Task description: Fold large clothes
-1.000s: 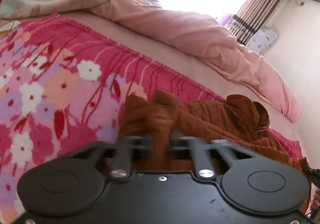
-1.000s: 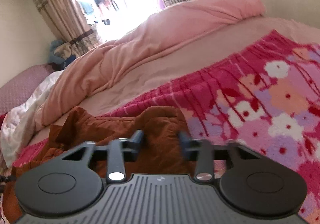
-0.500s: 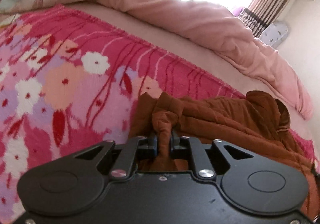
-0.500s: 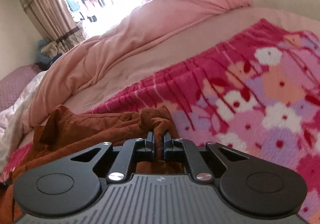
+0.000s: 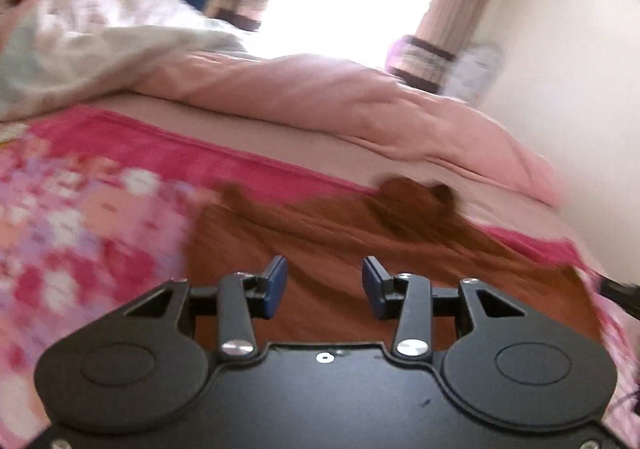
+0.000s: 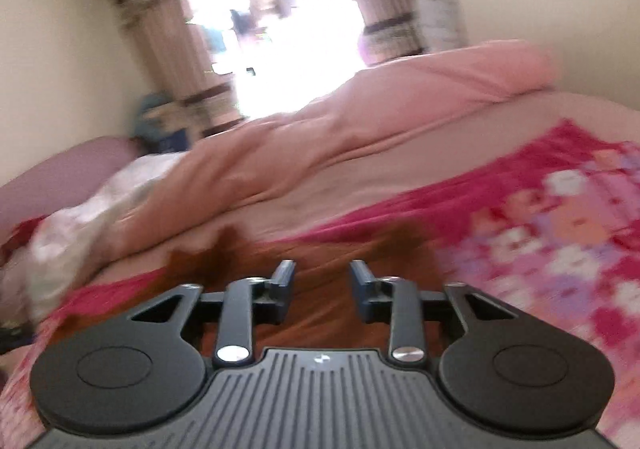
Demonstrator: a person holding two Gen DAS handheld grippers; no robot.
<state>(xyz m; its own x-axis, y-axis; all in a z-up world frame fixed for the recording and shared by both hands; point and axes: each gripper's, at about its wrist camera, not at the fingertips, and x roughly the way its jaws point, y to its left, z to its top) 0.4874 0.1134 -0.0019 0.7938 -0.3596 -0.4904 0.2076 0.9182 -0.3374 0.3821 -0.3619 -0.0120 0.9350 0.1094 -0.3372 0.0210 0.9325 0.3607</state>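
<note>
A brown garment [image 5: 360, 249] lies spread on the pink flowered blanket [image 5: 80, 229] of the bed; its hood end [image 5: 420, 197] bunches at the far side. My left gripper [image 5: 324, 285] hovers above the cloth, jaws opening, nothing between the blue pads. In the right wrist view the same brown garment [image 6: 340, 261] lies below my right gripper [image 6: 322, 285], whose jaws are also opening with nothing held. Both views are blurred by motion.
A rumpled pink duvet [image 5: 340, 101] runs along the far side of the bed, with a white quilt [image 5: 80, 37] at the far left. Curtains [image 6: 160, 41] frame a bright window behind. The flowered blanket [image 6: 560, 217] extends to the right.
Both grippers were pinching folds of the brown garment half a second ago; now both have let go, opened and pulled back and up. The garment lies flatter and more spread.
</note>
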